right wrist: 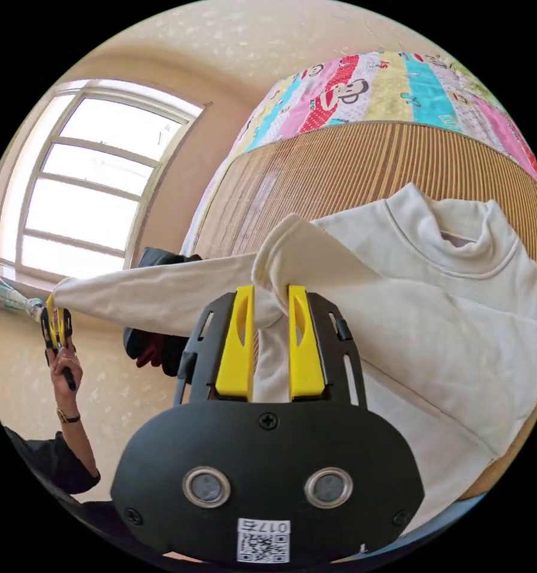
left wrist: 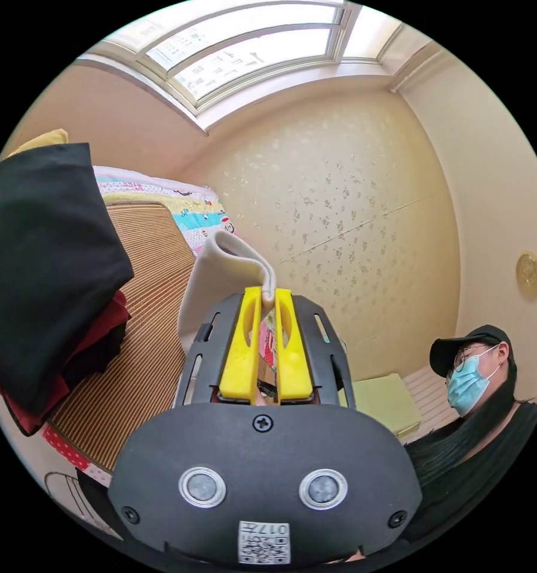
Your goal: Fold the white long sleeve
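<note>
My left gripper pinches the cuff of the white long sleeve at frame centre; its body is hidden behind the housing. My right gripper clamps a bunched fold where the sleeve meets the shirt, which spreads to the right on the striped mat, its hem cut off at lower right. The dark clothes pile sits at left

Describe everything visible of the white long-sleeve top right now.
The cream-white long-sleeve knit top has a ribbed stand-up collar and looks soft and thick. Its body lies spread on the striped woven bed mat, collar toward the patterned quilt. One sleeve is pulled out taut in the air: the right gripper pinches a bunched fold near the shoulder, and the left gripper clamps the cuff end, also seen at the sleeve's far tip in the right gripper view.
</note>
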The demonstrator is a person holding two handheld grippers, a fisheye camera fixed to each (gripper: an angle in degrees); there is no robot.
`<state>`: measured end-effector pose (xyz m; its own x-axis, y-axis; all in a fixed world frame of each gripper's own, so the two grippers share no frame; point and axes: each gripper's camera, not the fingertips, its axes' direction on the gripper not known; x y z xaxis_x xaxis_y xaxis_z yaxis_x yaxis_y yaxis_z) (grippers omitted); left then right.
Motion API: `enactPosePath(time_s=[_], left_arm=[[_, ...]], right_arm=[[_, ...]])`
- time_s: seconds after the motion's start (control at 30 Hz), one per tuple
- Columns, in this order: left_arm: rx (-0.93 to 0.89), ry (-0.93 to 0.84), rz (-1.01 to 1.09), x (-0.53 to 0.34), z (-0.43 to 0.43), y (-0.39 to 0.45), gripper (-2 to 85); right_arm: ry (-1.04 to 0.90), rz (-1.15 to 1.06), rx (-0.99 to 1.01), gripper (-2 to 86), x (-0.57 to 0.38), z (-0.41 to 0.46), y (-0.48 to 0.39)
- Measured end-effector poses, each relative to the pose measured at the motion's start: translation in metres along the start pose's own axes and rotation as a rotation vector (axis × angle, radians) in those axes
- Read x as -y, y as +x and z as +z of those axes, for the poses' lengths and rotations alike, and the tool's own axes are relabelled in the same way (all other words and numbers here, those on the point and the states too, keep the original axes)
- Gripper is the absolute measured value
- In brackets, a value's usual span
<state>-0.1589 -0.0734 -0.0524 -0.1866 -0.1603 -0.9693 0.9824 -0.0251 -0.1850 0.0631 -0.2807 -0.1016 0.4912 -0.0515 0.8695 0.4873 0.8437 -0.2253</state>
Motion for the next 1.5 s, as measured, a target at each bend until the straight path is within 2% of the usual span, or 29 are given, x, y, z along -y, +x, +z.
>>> enactPosePath(time_s=[0.07, 0.17, 0.27, 0.37, 0.4, 0.43, 0.5, 0.57, 0.67, 0.77, 0.83, 1.0, 1.17, 1.27, 1.3, 1.4, 1.5], left_arm=[[-0.005, -0.026, 0.028, -0.005, 0.018, 0.013, 4.6], [-0.005, -0.108, 0.156, -0.02, 0.075, 0.053, 4.5], [-0.065, -0.253, 0.283, -0.052, 0.174, 0.102, 4.5], [-0.149, -0.496, 0.343, -0.119, 0.299, 0.146, 4.9], [-0.201, -0.634, 0.35, -0.154, 0.344, 0.157, 5.7], [-0.223, -0.774, 0.334, -0.189, 0.379, 0.161, 7.0], [-0.228, -0.893, 0.305, -0.228, 0.397, 0.155, 8.0], [-0.194, -0.907, 0.278, -0.243, 0.38, 0.138, 8.0], [-0.024, -0.918, 0.211, -0.241, 0.318, 0.089, 9.5], [0.25, -0.923, 0.174, -0.22, 0.237, 0.035, 10.8], [0.468, -1.031, 0.184, -0.207, 0.189, -0.004, 12.5], [0.582, -1.237, 0.106, -0.2, 0.151, -0.064, 13.7], [0.59, -1.338, 0.052, -0.197, 0.176, -0.095, 13.5], [0.616, -1.402, 0.092, -0.179, 0.188, -0.094, 7.0], [0.495, -1.458, 0.084, -0.172, 0.186, -0.091, 4.4], [0.361, -1.503, 0.103, -0.141, 0.158, -0.075, 3.3], [0.114, -1.501, -0.139, -0.111, 0.107, -0.071, 3.3]], right_arm=[[0.039, -0.058, 0.075, 8.0, -0.014, -0.013, -0.008], [0.083, -0.101, 0.002, 8.0, -0.07, -0.056, -0.014], [0.066, -0.034, -0.048, 7.9, -0.149, -0.099, 0.011], [0.049, 0.156, 0.052, 7.8, -0.229, -0.139, 0.055], [0.048, 0.222, 0.056, 7.9, -0.258, -0.151, 0.068], [0.039, 0.253, 0.038, 7.9, -0.27, -0.156, 0.074], [-0.022, 0.369, -0.067, 8.8, -0.309, -0.17, 0.091], [-0.019, 0.417, -0.092, 9.3, -0.326, -0.184, 0.095], [-0.008, 0.457, -0.188, 10.1, -0.341, -0.205, 0.095], [-0.065, 0.487, -0.269, 11.2, -0.342, -0.211, 0.101], [-0.08, 0.476, -0.269, 11.7, -0.338, -0.214, 0.102], [-0.207, 0.463, -0.235, 12.1, -0.312, -0.2, 0.116], [-0.282, 0.454, -0.292, 8.1, -0.29, -0.191, 0.12], [-0.329, 0.418, -0.291, 4.5, -0.281, -0.203, 0.115], [-0.328, 0.393, -0.275, 4.0, -0.28, -0.212, 0.111], [-0.302, 0.38, -0.204, 3.1, -0.291, -0.244, 0.101], [-0.206, 0.505, -0.041, 2.5, -0.338, -0.272, 0.095]])
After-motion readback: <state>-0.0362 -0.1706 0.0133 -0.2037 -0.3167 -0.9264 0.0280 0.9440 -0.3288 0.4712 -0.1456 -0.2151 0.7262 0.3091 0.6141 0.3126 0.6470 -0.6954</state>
